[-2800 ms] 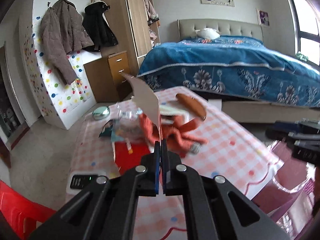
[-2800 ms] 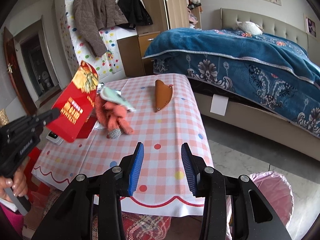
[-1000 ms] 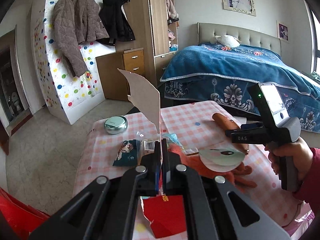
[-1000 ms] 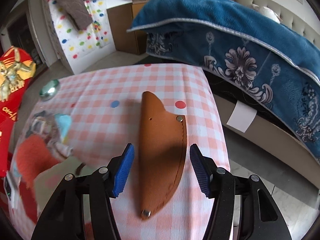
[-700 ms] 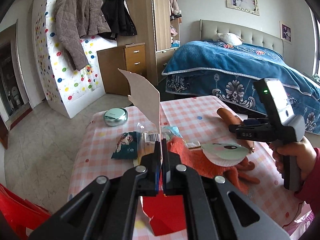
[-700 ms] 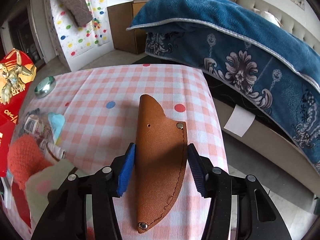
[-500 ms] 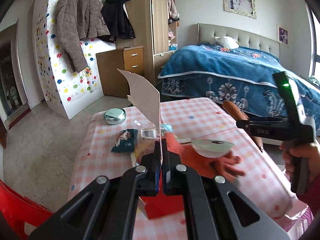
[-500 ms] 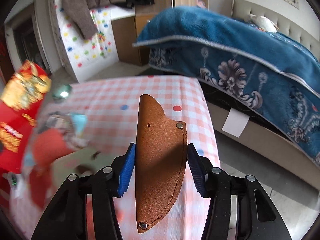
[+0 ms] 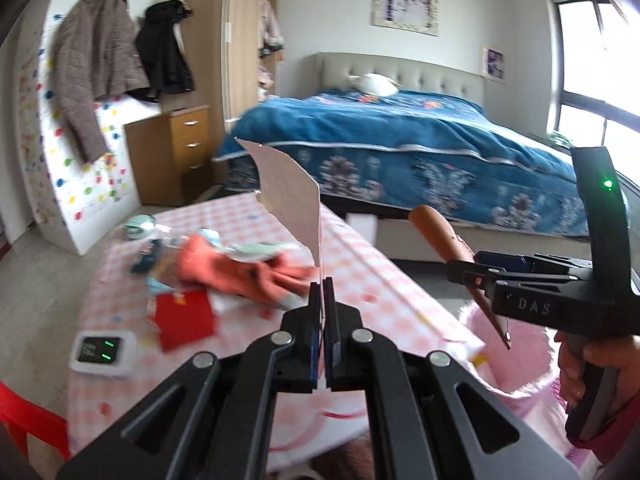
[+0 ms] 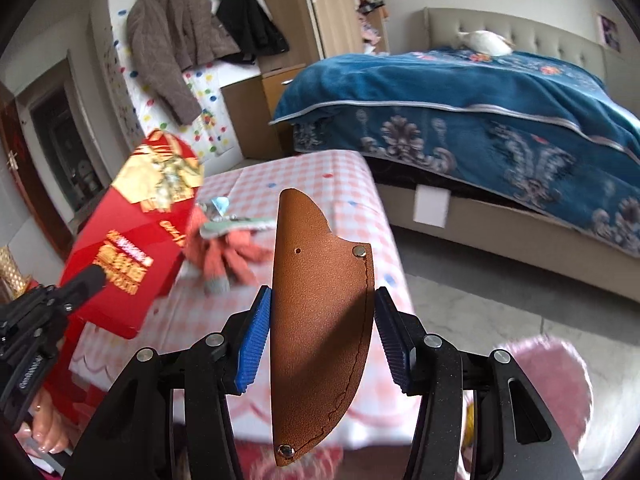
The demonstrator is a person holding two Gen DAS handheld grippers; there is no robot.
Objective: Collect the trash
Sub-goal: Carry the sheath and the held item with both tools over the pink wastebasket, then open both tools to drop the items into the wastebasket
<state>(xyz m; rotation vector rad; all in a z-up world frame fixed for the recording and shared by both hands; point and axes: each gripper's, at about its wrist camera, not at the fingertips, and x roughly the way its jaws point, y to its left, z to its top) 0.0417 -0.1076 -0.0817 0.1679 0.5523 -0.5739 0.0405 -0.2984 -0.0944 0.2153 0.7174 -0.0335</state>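
Taking the checked table (image 9: 384, 276) as your landmark: at its near left corner a white device with green lights (image 9: 102, 350) lay flat, and just beyond it a red packet (image 9: 182, 318). Further in, toward the middle, an orange glove (image 9: 236, 270) sprawled among wrappers (too blurred to tell apart), with a round silvery tin (image 9: 140, 224) at the far left edge.

Above the table's near side your left gripper (image 9: 322, 312) was fully closed on a red card envelope (image 10: 132, 248), which stood upright between the pads; from that gripper's own camera you saw only its pale back.

Off the table's right edge your right gripper (image 10: 322, 336) had its jaws about half apart and pressed on both sides of a brown leather sheath (image 10: 320, 328), having just closed in on it. The sheath hung clear of the cloth, tip pointing away from you. Below it, beside the table's near right corner, was the pink bag (image 9: 520, 364).
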